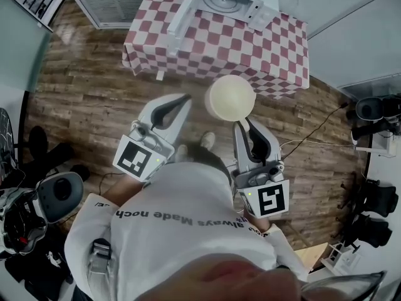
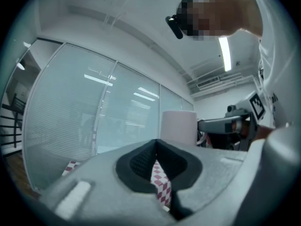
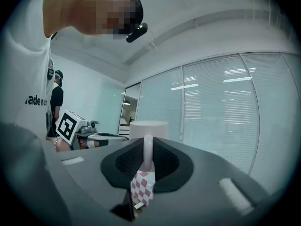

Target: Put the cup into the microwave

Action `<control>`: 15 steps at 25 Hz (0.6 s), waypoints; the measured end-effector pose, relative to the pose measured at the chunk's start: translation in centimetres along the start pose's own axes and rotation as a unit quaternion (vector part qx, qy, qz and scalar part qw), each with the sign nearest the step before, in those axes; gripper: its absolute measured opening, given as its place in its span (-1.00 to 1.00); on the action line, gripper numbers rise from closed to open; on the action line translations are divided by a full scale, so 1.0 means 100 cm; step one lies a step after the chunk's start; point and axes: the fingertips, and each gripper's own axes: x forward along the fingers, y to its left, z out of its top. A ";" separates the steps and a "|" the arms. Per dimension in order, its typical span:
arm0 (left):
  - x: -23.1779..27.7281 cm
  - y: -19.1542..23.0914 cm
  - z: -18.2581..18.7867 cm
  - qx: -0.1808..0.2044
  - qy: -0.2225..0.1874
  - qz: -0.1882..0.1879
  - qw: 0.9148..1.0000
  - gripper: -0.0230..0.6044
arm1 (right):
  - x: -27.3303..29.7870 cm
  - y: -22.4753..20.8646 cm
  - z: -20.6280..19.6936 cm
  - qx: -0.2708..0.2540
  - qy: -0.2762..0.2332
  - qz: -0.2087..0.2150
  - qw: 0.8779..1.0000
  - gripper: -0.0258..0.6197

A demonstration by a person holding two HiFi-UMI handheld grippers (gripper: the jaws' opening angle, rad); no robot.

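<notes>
A pale cream cup (image 1: 230,98) hangs over the wooden floor, short of the table. My right gripper (image 1: 242,126) is shut on its handle; in the right gripper view the cup (image 3: 148,127) stands upright just past the pads, the thin handle pinched between them. My left gripper (image 1: 182,101) is beside the cup, to its left, jaws together with nothing in them. In the left gripper view the cup (image 2: 178,125) shows to the right. The white microwave (image 1: 229,2) stands on the red-checked table (image 1: 207,42), its door (image 1: 182,15) swung open to the left.
Wooden floor lies between me and the table. A grey device (image 1: 57,194) and black gear sit at the left, black stands (image 1: 374,110) and cables at the right. Glass partition walls (image 3: 221,112) surround the room. Another person (image 3: 55,102) stands far off.
</notes>
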 end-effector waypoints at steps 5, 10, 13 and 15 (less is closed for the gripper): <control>0.020 0.004 0.005 -0.004 -0.014 -0.007 1.000 -0.91 | 0.008 -0.015 -0.002 0.000 -0.004 -0.005 1.000 -0.80; 0.058 0.008 0.001 -0.005 -0.016 -0.016 1.000 -0.91 | 0.014 -0.050 -0.007 0.004 -0.008 -0.014 1.000 -0.80; 0.090 0.009 0.002 0.004 -0.027 -0.021 0.999 -0.91 | 0.020 -0.081 -0.011 0.003 -0.010 -0.020 1.000 -0.80; 0.113 0.011 -0.003 0.004 -0.015 -0.023 1.000 -0.91 | 0.024 -0.103 -0.014 0.003 -0.011 -0.023 1.000 -0.80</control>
